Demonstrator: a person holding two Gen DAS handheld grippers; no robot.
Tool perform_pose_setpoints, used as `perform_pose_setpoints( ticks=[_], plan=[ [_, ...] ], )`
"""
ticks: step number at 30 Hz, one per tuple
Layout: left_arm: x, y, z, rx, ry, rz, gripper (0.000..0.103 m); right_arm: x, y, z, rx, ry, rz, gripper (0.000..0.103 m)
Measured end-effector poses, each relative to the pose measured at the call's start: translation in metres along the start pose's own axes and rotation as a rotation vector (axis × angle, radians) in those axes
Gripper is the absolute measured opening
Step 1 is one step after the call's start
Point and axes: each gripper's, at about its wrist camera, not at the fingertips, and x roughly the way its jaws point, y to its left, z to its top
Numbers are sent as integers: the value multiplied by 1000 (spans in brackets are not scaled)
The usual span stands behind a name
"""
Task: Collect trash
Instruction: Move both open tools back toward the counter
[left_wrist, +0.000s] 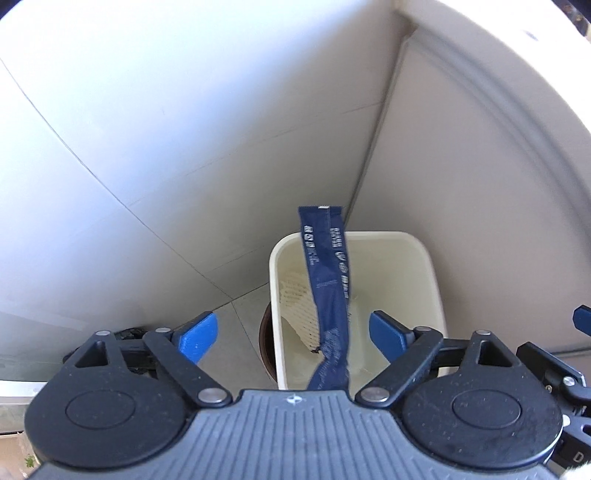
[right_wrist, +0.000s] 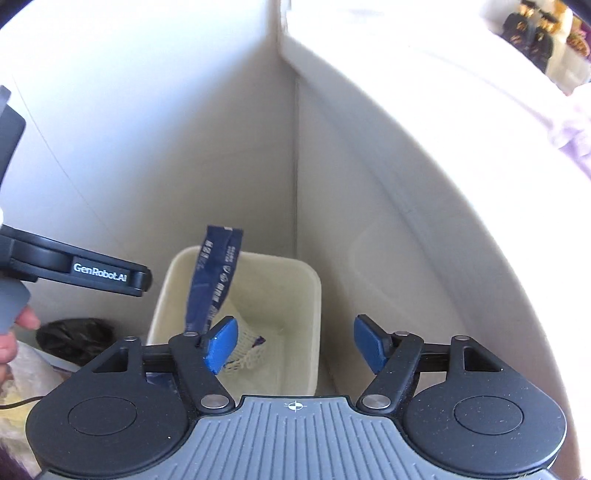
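I am working in a corner where pale walls (left_wrist: 221, 110) are meeting above a grey tiled floor (left_wrist: 236, 332), with a cream panel (left_wrist: 480, 184) closing off the right side; nearest to me, my left gripper (left_wrist: 293, 332) is hanging with its blue pads (left_wrist: 199, 338) spread wide apart and clamping nothing; rising from just under its body, between the fingers but touching neither, a dark blue printed wrapper strip (left_wrist: 327, 280) is standing up out of the cream waste bin (left_wrist: 428, 269) and reaching above the bin's far rim; whether anything is supporting it I cannot tell; my right gripper (right_wrist: 295, 343) is likewise holding its fingers well apart and empty above the same bin (right_wrist: 314, 295), with the strip (right_wrist: 214, 280) showing just beyond its left pad (right_wrist: 221, 343); deeper inside the bin, a white foam mesh sleeve (left_wrist: 299, 310) is lying against the left wall; beside the bin on the left, a crumpled black bag (right_wrist: 74, 339) is sitting on the floor.
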Motion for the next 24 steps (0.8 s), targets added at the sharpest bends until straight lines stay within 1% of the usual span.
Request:
perform_pose_setpoints(
  ticks=[4, 8, 11, 13, 19, 24],
  plan=[
    [-26, -9, -1, 11, -13, -9, 97, -37, -9, 2, 14, -33, 4, 79],
    [-48, -22, 0, 20, -15, -32, 102, -67, -22, 6, 36, -51, -13, 81],
    [-58, -32, 2, 29, -14, -46, 102, -92, -36, 8, 63, -69, -26, 85],
    [-68, -40, 4, 39, -13, -57, 102, -104, -46, 10, 81, -83, -35, 87],
    [-97, -67, 10, 88, -40, -76, 102, -130, -78, 10, 155, -101, -74, 90],
    [-113, -91, 16, 134, -59, -99, 102, -147, -109, 6, 221, -118, -105, 93]
  ],
)
